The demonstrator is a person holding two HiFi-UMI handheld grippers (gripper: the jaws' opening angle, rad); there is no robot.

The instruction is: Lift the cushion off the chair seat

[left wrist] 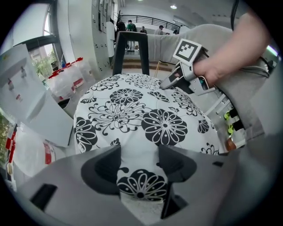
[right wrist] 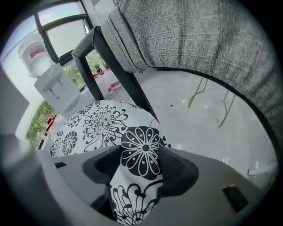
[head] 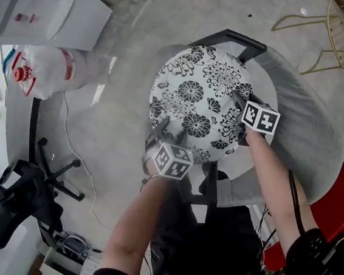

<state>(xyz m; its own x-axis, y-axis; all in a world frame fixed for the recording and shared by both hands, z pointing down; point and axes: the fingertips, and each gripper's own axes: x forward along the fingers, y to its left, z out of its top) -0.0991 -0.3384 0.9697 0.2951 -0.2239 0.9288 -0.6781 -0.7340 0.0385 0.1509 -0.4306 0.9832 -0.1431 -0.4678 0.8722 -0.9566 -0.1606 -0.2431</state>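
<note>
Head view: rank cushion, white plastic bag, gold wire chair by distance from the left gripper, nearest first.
1. cushion: its near-left edge sits between the jaws of the left gripper.
2. white plastic bag: on the floor, upper left.
3. gold wire chair: far upper right.

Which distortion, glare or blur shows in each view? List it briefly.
Head view: mild bending at the edges, bright glare on the floor, cushion sharp. Left gripper view: strong fisheye, dark corners, fingers soft. Right gripper view: same fisheye, washed-out window, fingers blurred.
</note>
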